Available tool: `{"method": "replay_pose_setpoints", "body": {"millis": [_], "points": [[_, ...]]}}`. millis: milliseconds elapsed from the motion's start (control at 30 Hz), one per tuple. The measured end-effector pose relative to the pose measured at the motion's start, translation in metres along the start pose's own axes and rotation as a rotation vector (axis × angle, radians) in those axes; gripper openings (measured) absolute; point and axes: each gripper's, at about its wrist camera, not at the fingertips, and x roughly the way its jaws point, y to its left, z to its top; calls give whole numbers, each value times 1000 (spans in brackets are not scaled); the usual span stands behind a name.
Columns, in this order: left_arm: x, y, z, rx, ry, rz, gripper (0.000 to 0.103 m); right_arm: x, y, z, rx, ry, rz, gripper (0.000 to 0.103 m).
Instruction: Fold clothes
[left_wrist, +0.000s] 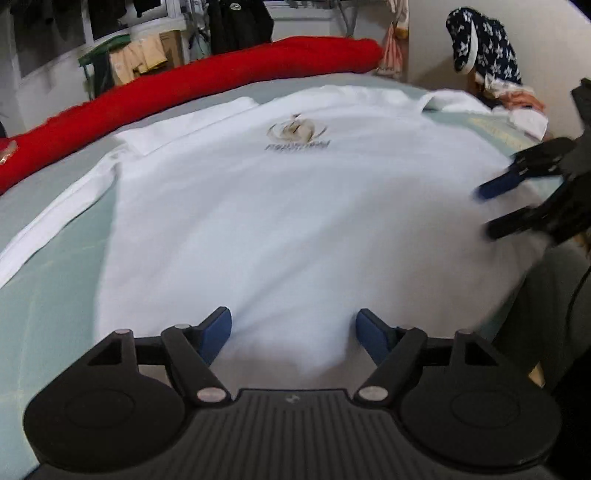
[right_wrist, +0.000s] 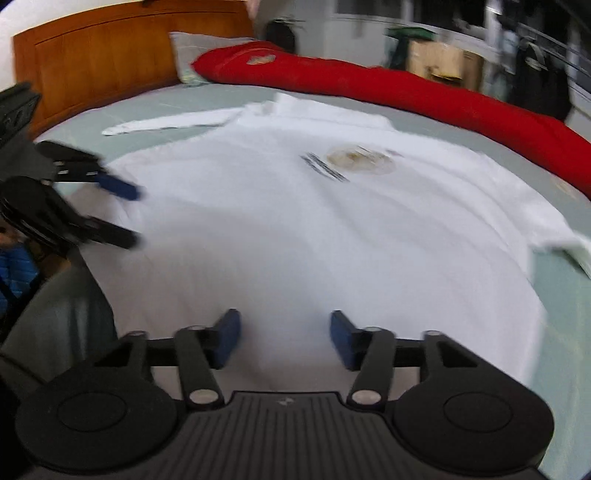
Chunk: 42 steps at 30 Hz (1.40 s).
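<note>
A white long-sleeved shirt (left_wrist: 295, 203) (right_wrist: 314, 229) lies spread flat on the bed, its printed logo (left_wrist: 297, 134) (right_wrist: 354, 160) facing up. My left gripper (left_wrist: 293, 328) hovers open over the shirt's near edge, with white cloth showing between its blue pads (left_wrist: 218, 332) but not pinched. The right gripper (right_wrist: 285, 328) is also open, low over the same edge further along. Each wrist view catches the other gripper from the side: the right gripper (left_wrist: 487, 210) and the left gripper (right_wrist: 133, 214), both with jaws apart above the cloth. One sleeve (right_wrist: 166, 122) stretches out sideways.
The bed has a pale green sheet (left_wrist: 48, 314) (right_wrist: 561, 295). A long red rolled blanket (left_wrist: 184, 85) (right_wrist: 406, 88) lies along the far side. A wooden headboard (right_wrist: 110, 55) and a pillow (right_wrist: 195, 51) close one end. A star-patterned cloth (left_wrist: 480, 48) and a small clothes pile (left_wrist: 524, 107) sit at the other.
</note>
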Motion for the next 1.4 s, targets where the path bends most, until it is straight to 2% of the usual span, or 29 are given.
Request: {"method": "replay_pose_setpoints", "body": {"millis": [67, 133, 200, 233, 300, 333, 433, 533, 633, 700, 733, 767, 867, 933, 1033, 1133, 1200, 1267, 1333, 1400], "points": [[-5, -3, 5, 48, 32, 16, 75, -10, 0, -9, -29, 28, -8, 73], [-4, -3, 23, 46, 33, -20, 75, -14, 1, -2, -48, 24, -9, 76], [-2, 0, 49, 24, -37, -70, 75, -16, -1, 15, -43, -16, 1, 80], [3, 1, 62, 15, -62, -77, 75, -17, -2, 23, -41, -36, 6, 88], [18, 0, 88, 0, -107, -80, 75, -5, -8, 45, -49, -94, -11, 96], [31, 4, 98, -28, -109, -91, 75, 7, -14, 57, -37, -109, -16, 96], [71, 20, 118, -137, -81, -110, 75, 41, -43, 75, 46, -83, -23, 95], [99, 46, 111, -252, -7, -62, 75, 58, -81, 67, 155, -18, -94, 96], [78, 74, 76, -328, -41, -62, 75, 40, -111, 38, 225, -17, -145, 96], [61, 81, 59, -334, -44, -30, 75, 18, -123, 14, 249, -26, -147, 97], [54, 81, 56, -329, -37, -6, 75, 9, -122, 2, 253, -8, -174, 103], [47, 81, 52, -325, -30, 19, 75, 4, -123, -6, 254, 14, -206, 103], [27, 80, 48, -302, -17, 86, 74, -15, -120, -13, 275, -7, -233, 103], [20, 72, 56, -269, -55, 74, 75, -26, -115, -6, 302, -72, -235, 103], [26, 59, 68, -245, -76, 15, 77, -25, -104, 10, 338, -157, -152, 103], [39, 44, 61, -244, -18, 51, 77, -2, -86, 20, 316, -132, -115, 103], [39, 36, 50, -253, -4, 82, 78, 12, -77, 17, 296, -83, -156, 103], [26, 34, 34, -316, -1, 76, 79, 23, -70, 9, 287, -32, -198, 103], [14, 32, 20, -346, 5, 72, 79, 23, -69, 2, 288, -47, -200, 103], [2, 29, 15, -326, 22, 74, 79, 22, -69, -4, 290, -68, -197, 103]]}}
